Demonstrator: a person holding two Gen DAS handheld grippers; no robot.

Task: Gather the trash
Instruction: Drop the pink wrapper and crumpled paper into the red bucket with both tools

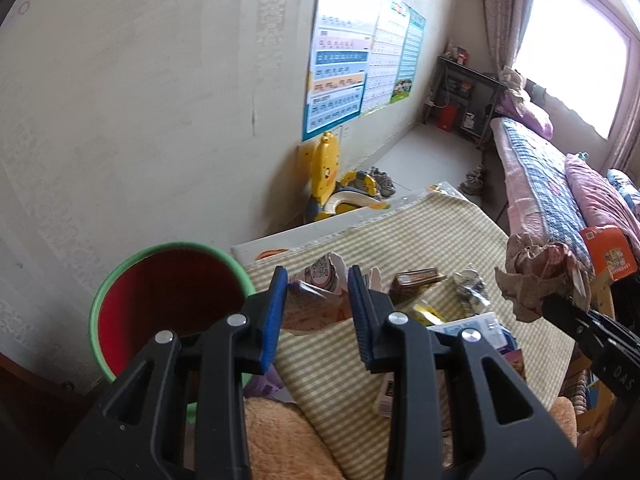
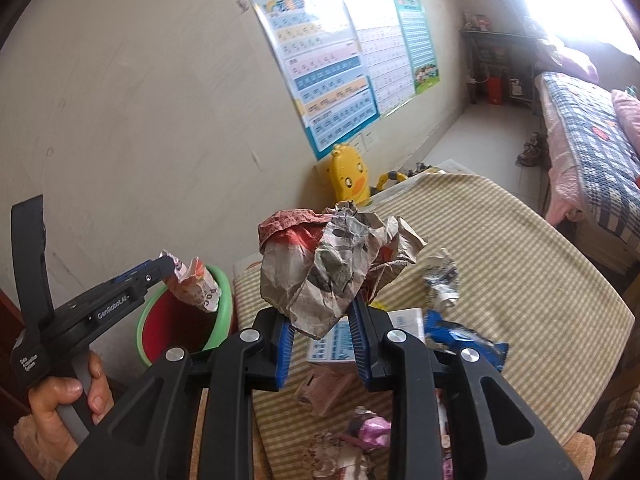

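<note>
My left gripper (image 1: pixel 318 300) is shut on a crumpled pink-and-white snack wrapper (image 1: pixel 316 292) and holds it above the table's left edge, next to the red bin with a green rim (image 1: pixel 168 304). In the right wrist view the wrapper (image 2: pixel 196 284) hangs over the bin (image 2: pixel 180 320). My right gripper (image 2: pixel 322 320) is shut on a big ball of crumpled newspaper (image 2: pixel 332 264), held above the table; it also shows in the left wrist view (image 1: pixel 540 280).
The striped-cloth table (image 2: pixel 520 280) carries more trash: a crumpled silver wrapper (image 2: pixel 440 280), a blue packet (image 2: pixel 464 340), a printed box (image 2: pixel 336 344), a brown carton (image 1: pixel 416 280) and pink scraps (image 2: pixel 372 428). A yellow duck toy (image 2: pixel 348 174) stands by the wall. A bed (image 2: pixel 592 132) is right.
</note>
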